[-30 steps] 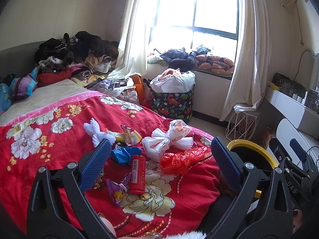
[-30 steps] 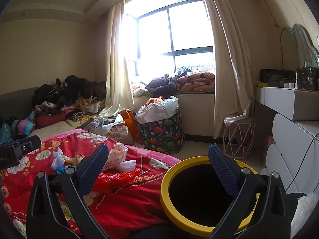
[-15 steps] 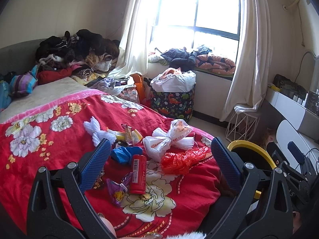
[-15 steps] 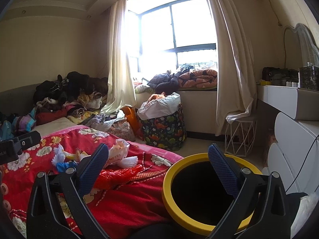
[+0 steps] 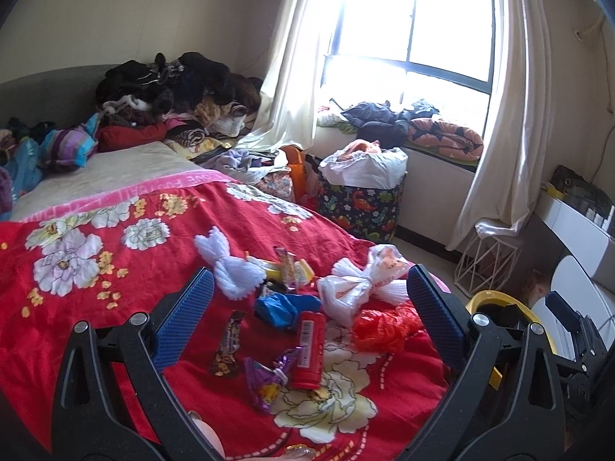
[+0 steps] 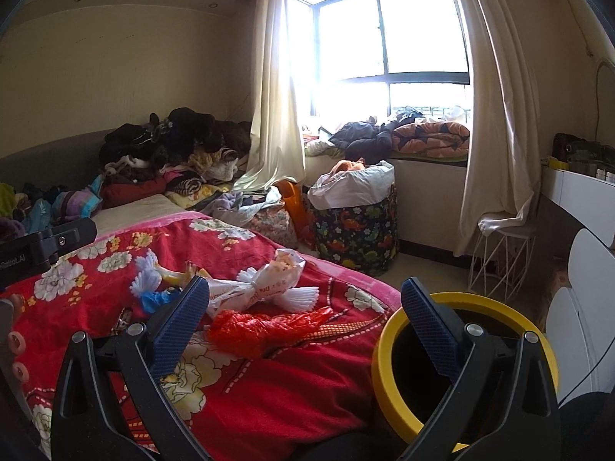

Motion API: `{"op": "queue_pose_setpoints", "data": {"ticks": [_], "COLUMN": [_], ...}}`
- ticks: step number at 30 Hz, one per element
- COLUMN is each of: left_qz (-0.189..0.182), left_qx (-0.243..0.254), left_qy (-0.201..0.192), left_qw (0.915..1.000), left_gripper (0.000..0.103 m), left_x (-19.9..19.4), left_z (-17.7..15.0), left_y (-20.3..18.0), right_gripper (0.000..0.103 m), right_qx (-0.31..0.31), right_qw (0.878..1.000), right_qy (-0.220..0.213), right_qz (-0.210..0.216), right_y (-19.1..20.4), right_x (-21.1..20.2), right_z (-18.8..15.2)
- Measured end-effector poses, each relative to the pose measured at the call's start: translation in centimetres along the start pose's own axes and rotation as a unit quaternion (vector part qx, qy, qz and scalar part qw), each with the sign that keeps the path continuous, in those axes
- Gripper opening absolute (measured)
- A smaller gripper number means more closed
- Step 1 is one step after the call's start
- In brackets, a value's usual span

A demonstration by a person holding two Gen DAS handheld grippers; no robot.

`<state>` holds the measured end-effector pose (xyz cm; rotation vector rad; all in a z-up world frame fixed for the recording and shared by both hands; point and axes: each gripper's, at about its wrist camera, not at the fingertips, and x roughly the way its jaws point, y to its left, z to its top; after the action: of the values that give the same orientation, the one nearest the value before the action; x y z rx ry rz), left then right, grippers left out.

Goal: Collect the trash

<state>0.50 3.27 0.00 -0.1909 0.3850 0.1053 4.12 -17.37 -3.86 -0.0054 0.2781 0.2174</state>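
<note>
The trash lies scattered on the red bedspread point(image 5: 96, 307): a red tube point(image 5: 308, 344), wrappers point(image 5: 226, 344), a blue wad point(image 5: 282, 307), white bags point(image 5: 365, 282) and a red bag point(image 5: 380, 326). The yellow bin point(image 6: 388, 349) stands just beside the bed. Both the left gripper point(image 5: 307, 317) and the right gripper point(image 6: 303, 328) are spread and empty. The thin, limp plastic could slip from a shallow pinch, and a light bag could miss the bin.

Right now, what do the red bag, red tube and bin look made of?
Red bag: thin plastic film, glossy, crumpled and translucent.
Red tube: likely plastic or coated card; smooth, with a printed barcode label.
Bin: rigid plastic by its look; smooth yellow rim, dark inside.
</note>
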Motion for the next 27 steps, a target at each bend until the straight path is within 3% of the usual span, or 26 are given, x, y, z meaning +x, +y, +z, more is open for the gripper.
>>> {"op": "queue_pose_setpoints", "data": {"ticks": [12, 19, 27], "left_qz": [0.031, 0.029, 0.025], "left_qx": [-0.038, -0.040, -0.023], "left_qy": [0.002, 0.013, 0.046], "left_qw": [0.9988, 0.9987, 0.9983], "left_gripper": [0.092, 0.092, 0.092], "left_x": [2.0, 4.7, 8.7], "left_z": [1.3, 2.4, 3.2], "left_y": [4.6, 5.2, 5.1], "right_gripper": [0.097, 0.097, 0.097], "right_qx": [0.005, 0.024, 0.049], "right_qw": [0.999, 0.999, 0.991], "right_qy": [0.021, 0.046, 0.116], "right_qz": [0.023, -0.005, -0.037], "right_y": [1.4, 0.5, -0.3], "right_x": [3.4, 6.1, 10.4], "right_z": [1.4, 1.7, 0.9]}}
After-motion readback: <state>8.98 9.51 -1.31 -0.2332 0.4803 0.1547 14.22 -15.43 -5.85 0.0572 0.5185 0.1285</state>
